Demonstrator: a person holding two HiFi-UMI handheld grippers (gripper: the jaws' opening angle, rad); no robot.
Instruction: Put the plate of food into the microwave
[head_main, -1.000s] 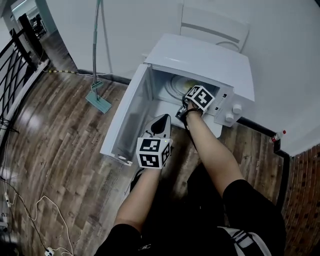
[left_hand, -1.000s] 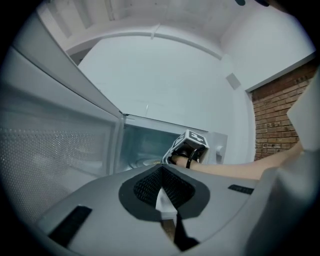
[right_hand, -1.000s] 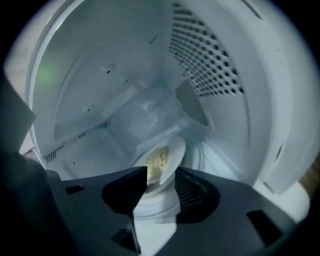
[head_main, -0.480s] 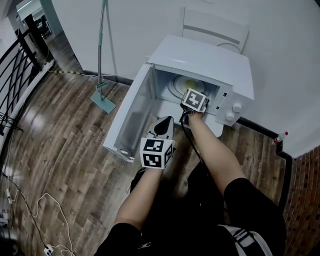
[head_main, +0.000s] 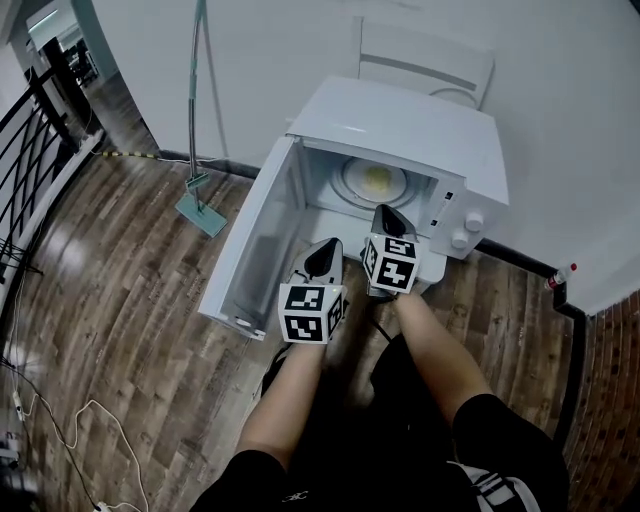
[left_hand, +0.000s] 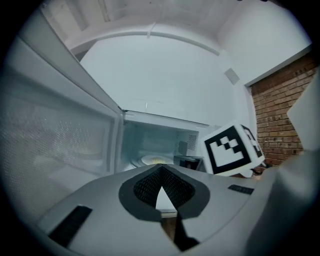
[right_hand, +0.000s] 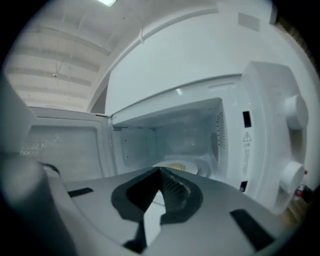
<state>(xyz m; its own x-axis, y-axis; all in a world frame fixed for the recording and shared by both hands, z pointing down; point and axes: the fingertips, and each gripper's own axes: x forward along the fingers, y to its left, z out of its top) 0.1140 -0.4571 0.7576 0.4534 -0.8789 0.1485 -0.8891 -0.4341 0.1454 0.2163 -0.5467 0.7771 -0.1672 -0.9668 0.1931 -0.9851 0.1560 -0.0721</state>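
both closed on nothing, your left gripper (head_main: 325, 256) and right gripper (head_main: 385, 216) sat short of the plate (head_main: 375, 180) inside the microwave (head_main: 405, 122).

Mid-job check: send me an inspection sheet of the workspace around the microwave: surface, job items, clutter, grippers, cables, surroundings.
Surface: wood-plank floor; what the microwave stands on is not visible.
Job's things: microwave, its door swung open to the left; plate of food lies inside on the turntable.
Clutter: mop by the wall, left of the microwave; small red-capped bottle by the right wall.
Grippers: left gripper shut, empty, beside the open door; right gripper shut, empty, in front of the opening.
Cables: light cable loose on the floor, lower left.
Surroundings: white walls; white chair behind the microwave; black railing at left.
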